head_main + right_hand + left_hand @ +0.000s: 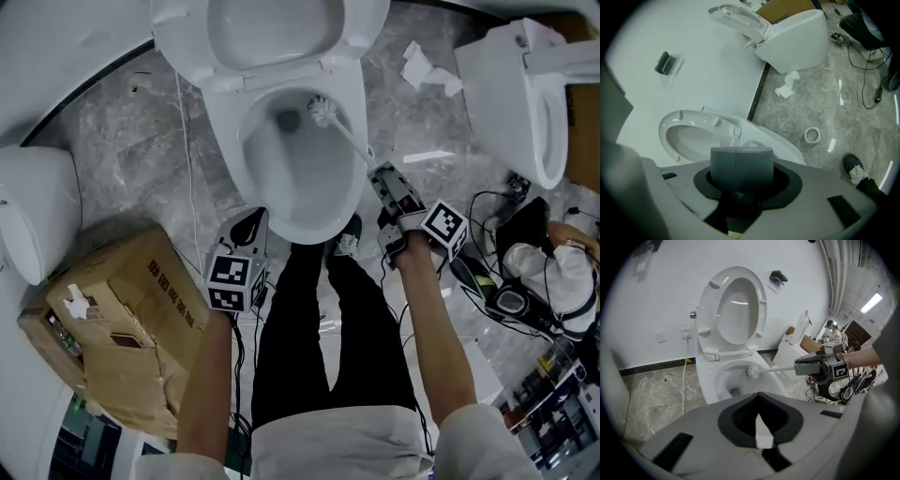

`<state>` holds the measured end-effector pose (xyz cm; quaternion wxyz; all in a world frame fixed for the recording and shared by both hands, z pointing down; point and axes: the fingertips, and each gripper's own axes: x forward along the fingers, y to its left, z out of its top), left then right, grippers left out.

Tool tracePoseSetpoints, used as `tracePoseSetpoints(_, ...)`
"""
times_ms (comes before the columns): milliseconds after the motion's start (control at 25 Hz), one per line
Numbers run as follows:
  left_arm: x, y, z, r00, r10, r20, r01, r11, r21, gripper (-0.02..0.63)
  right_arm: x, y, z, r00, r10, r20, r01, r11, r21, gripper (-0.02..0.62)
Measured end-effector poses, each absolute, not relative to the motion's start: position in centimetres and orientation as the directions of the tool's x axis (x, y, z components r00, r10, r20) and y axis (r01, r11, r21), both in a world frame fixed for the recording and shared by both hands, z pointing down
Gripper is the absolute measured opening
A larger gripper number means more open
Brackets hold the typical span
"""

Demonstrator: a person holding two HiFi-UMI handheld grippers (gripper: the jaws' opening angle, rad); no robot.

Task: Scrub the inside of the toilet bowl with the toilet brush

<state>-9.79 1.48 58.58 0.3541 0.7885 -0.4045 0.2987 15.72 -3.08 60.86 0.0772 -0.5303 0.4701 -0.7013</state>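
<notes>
The white toilet bowl [258, 164] stands open, its seat and lid [272, 33] raised against the wall. The toilet brush's white head [322, 111] is inside the bowl, at its back right wall. Its thin handle [352, 141] slants out over the rim to my right gripper [380, 173], which is shut on the thick grey grip [740, 166]. The left gripper view shows the same brush head [751, 372] and my right gripper [806, 367] from the side. My left gripper [247, 225] hovers by the bowl's front left rim, its jaws [759, 397] together and empty.
A cardboard box [122, 328] sits on the floor at the left, beside another white toilet [33, 216]. A third toilet [520, 94] stands at the right, with crumpled paper [422, 70], cables and gear [506, 291] near it. A floor drain [812, 135] lies beside the bowl. The person's legs [328, 328] stand before it.
</notes>
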Motion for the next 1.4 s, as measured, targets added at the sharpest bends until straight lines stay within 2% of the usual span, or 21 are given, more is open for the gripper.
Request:
tracePoseSetpoints(440, -6.9, 5.2, 57.3, 0.484, -0.461, 0.744, -0.860, -0.407, 0.307, 0.028, 17.9, 0.8, 61.2, -0.359, -0.652, 0.668, -0.257, -0.619, -0.742, 0.184)
tracePoseSetpoints(760, -3.5, 8.5, 57.2, 0.485, -0.483, 0.729, -0.866, -0.382, 0.323, 0.028, 19.5, 4.4, 62.1, -0.319, -0.637, 0.702, -0.210, -0.675, -0.708, 0.183)
tracePoseSetpoints(1400, -5.7, 15.4, 56.5, 0.409, -0.547, 0.730, -0.912, -0.261, 0.315, 0.028, 20.9, 10.9, 61.0, -0.332, -0.555, 0.763, -0.253, -0.727, -0.638, 0.181)
